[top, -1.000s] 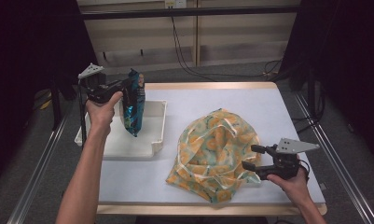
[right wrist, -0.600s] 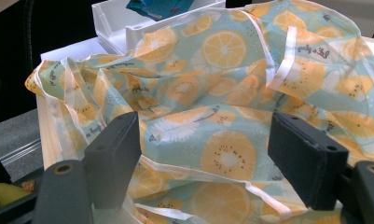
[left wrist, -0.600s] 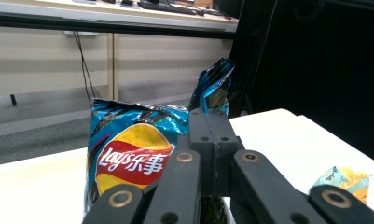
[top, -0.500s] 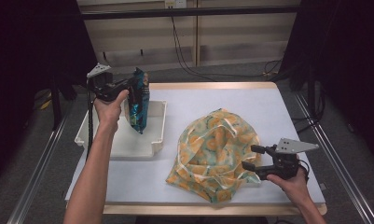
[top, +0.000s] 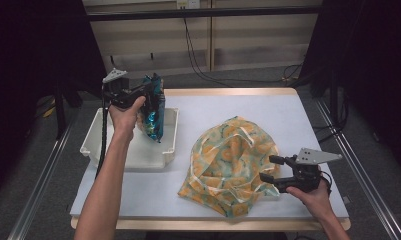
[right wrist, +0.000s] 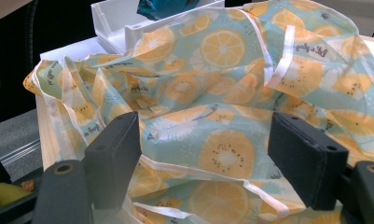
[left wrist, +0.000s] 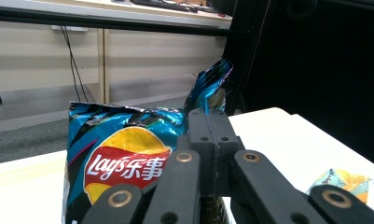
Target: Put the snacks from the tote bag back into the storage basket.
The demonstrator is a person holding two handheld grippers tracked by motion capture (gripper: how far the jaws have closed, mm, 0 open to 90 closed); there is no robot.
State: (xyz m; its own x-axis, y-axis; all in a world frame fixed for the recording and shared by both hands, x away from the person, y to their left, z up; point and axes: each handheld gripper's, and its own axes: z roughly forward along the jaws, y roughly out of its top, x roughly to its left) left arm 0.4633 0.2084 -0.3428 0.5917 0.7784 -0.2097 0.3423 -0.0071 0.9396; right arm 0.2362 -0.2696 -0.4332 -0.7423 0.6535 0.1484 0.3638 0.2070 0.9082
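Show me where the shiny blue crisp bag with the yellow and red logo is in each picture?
High view: the shiny blue crisp bag hangs left of centre, over the white plastic tray, pinched by the left gripper.
Left gripper view: the bag sits lower left, its top edge between the shut jaws.
Right gripper view: a blue corner peeks at the top edge, above the tray.
Shared landmark: the lemon-print fabric bag.

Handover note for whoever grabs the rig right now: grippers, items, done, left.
Left gripper: shut on the top edge of the chip bag, held upright above the white bin.
Right gripper: open, jaws either side of a fold of the lemon-print tote, not clamped.
Done: chips lifted from the bin.
Left, likely: open the tote and put the chips in.
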